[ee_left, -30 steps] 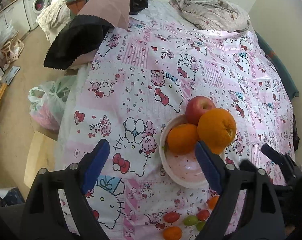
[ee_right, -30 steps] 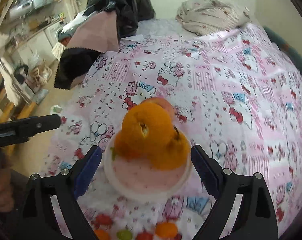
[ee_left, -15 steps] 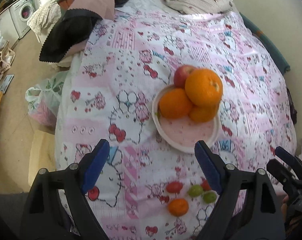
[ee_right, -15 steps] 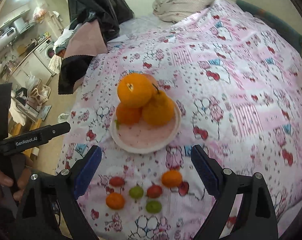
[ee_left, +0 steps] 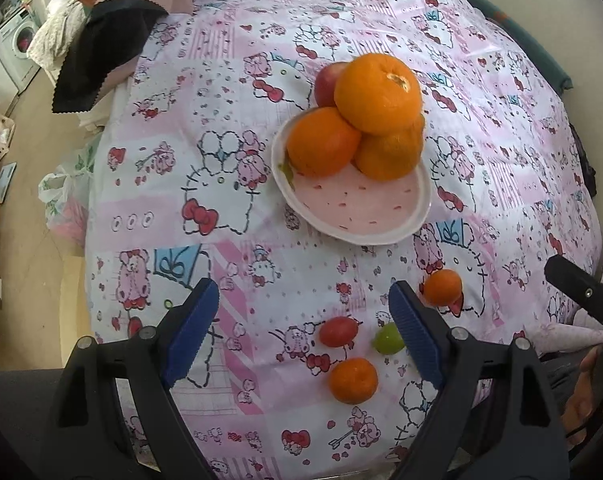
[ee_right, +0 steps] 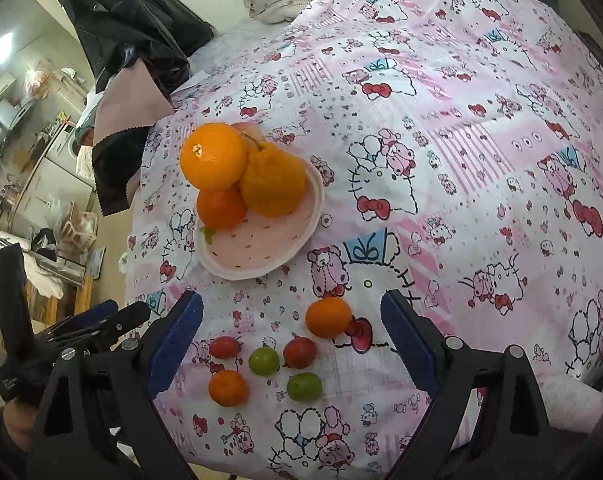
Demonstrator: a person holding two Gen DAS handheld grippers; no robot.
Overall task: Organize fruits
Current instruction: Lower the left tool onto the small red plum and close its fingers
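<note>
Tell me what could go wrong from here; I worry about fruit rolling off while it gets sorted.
1. The top orange sits perched on the other fruit in the plate; adding more or nudging the pile could topple it.
2. The small fruits, such as the green one, lie loose near the cloth's front edge; a glancing touch from the open right gripper may roll them off.

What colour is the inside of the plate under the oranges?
Pink with small red flecks and a white rim, clearest in the left wrist view.
</note>
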